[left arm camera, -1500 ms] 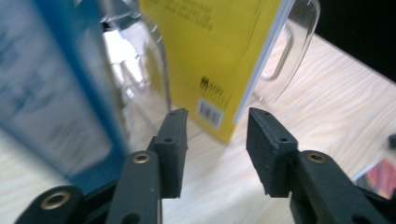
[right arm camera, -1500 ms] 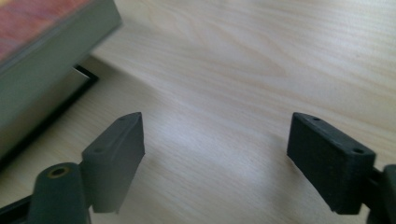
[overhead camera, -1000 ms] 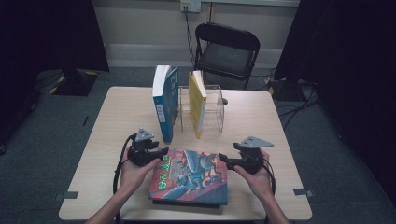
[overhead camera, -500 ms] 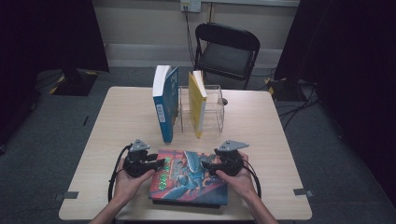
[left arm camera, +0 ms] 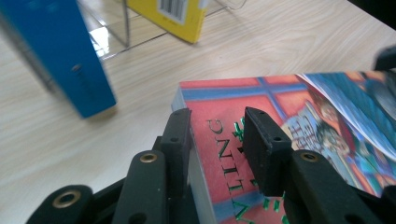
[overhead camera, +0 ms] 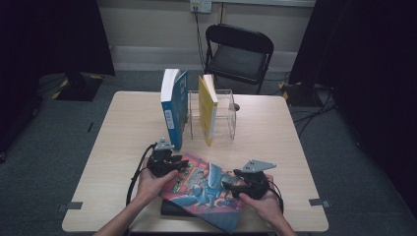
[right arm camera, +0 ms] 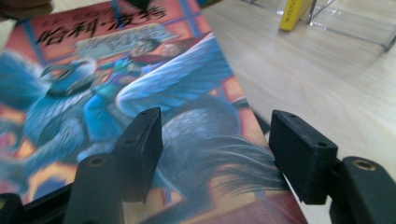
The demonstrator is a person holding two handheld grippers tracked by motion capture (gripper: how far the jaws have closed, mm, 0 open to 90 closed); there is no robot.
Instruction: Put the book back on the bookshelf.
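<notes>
Red, blue and glossy, the illustrated book (overhead camera: 204,189) lies at the near edge of the wooden table (overhead camera: 123,132), on top of a dark book (overhead camera: 169,209), with its long axis running from ten o'clock to four o'clock in the high view. At its ten o'clock corner sits the left gripper (overhead camera: 178,164). In the left gripper view this gripper (left arm camera: 215,140) has its jaws narrowed on the spine-side edge of the book (left arm camera: 280,140), one jaw under the page block and one on the cover, so it seems to be pinching that corner. I judge the grip fairly firm, though the contact underneath is hidden.

Moving right, the book's cover fans toward three o'clock, where the right gripper (overhead camera: 228,186) meets the long edge. In the right gripper view its jaws (right arm camera: 215,144) stand wide apart over the cover (right arm camera: 140,93), holding nothing; the book's edge runs between them and off toward twelve o'clock.

Beyond, at twelve o'clock from the book, a blue book (overhead camera: 174,108) and a yellow book (overhead camera: 206,105) stand upright at a clear rack (overhead camera: 223,115). The likely lift turns on this: both grippers flank the book's opposite ends, left one nearer the rack, so the long axis would swing upright toward twelve o'clock.
</notes>
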